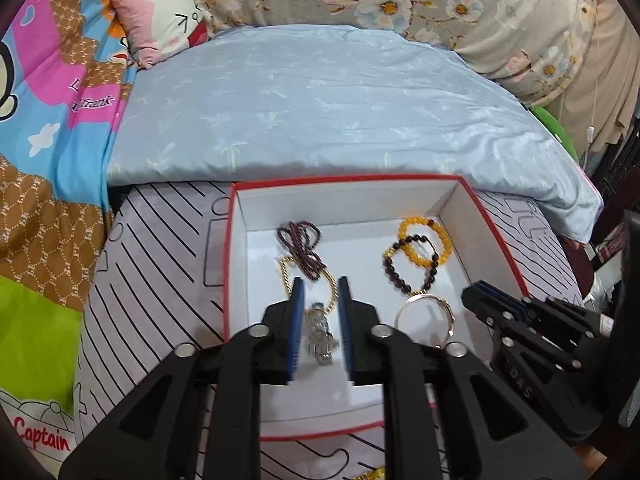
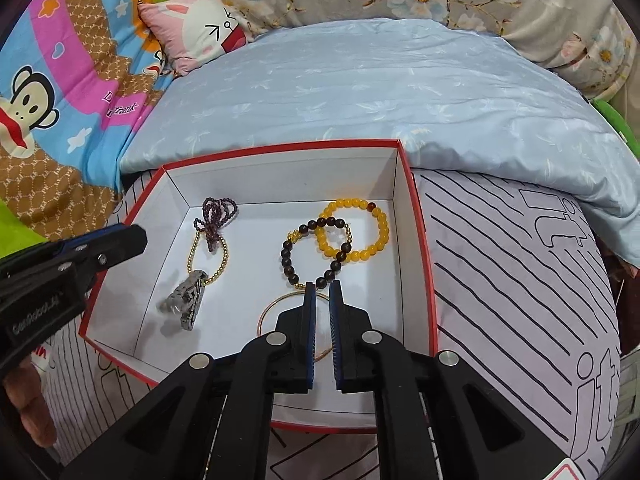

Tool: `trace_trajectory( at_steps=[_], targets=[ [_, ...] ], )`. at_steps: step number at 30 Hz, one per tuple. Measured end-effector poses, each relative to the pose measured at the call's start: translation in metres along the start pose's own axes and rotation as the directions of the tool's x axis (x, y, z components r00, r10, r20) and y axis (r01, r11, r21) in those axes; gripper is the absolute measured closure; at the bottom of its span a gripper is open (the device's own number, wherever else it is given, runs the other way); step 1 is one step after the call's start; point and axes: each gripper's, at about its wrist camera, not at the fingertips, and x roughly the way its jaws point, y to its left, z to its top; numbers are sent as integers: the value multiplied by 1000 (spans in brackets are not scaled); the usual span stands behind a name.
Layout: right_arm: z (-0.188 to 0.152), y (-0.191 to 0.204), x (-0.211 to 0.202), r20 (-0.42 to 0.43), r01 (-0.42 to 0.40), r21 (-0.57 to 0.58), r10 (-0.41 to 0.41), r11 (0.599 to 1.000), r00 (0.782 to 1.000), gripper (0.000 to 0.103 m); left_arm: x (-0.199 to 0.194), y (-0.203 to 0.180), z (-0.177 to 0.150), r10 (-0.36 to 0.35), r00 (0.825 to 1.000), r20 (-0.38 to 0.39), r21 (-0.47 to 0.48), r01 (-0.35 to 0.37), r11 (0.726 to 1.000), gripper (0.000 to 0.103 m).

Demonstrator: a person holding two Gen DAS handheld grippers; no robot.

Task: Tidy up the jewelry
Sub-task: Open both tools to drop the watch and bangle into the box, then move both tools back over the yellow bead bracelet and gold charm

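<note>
A red box (image 1: 344,179) (image 2: 280,146) with a white inside holds the jewelry. My left gripper (image 1: 321,292) (image 2: 134,236) is open over its left half, and a silver link bracelet (image 1: 318,332) (image 2: 190,300) lies loose on the floor below the gap. A gold chain (image 1: 330,284) and purple bead string (image 1: 298,240) lie just beyond. My right gripper (image 2: 323,292) (image 1: 474,294) hangs over a thin gold bangle (image 2: 268,308) (image 1: 404,308), pads a narrow slit apart, not pressing it. Further back a dark bead bracelet (image 2: 286,256) overlaps a yellow one (image 2: 352,202).
The box rests on a white cushion with black stripes (image 2: 500,248). Behind it lies a light blue quilt (image 1: 320,100), with a cartoon blanket (image 1: 52,140) to the left and a pink cushion (image 1: 160,16) at the back. A hand (image 2: 28,400) shows at the lower left.
</note>
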Motion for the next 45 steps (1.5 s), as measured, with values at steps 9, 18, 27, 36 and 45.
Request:
trace_trajectory(
  at_steps=[9, 18, 27, 36, 45],
  targets=[
    [-2, 3, -16, 30, -7, -2, 7, 1000, 1000, 86, -9, 11, 7, 38, 999, 33, -20, -38, 999, 68],
    [-10, 7, -41, 58, -17, -7, 17, 1000, 998, 86, -31, 14, -1, 48, 997, 53, -31, -47, 998, 68],
    [-44, 9, -68, 51, -12, 0, 12, 1000, 999, 83, -60, 14, -31, 42, 998, 52, -41, -40, 998, 68],
    [-89, 2, -95, 25, -8, 17, 8, 1000, 1000, 83, -82, 13, -72, 30, 999, 23, -43, -28, 999, 68],
    [-138, -1, -106, -34, -1, 31, 2, 1000, 999, 82, -83, 0, -113, 10, 999, -38, -13, -11, 1000, 67]
  ],
)
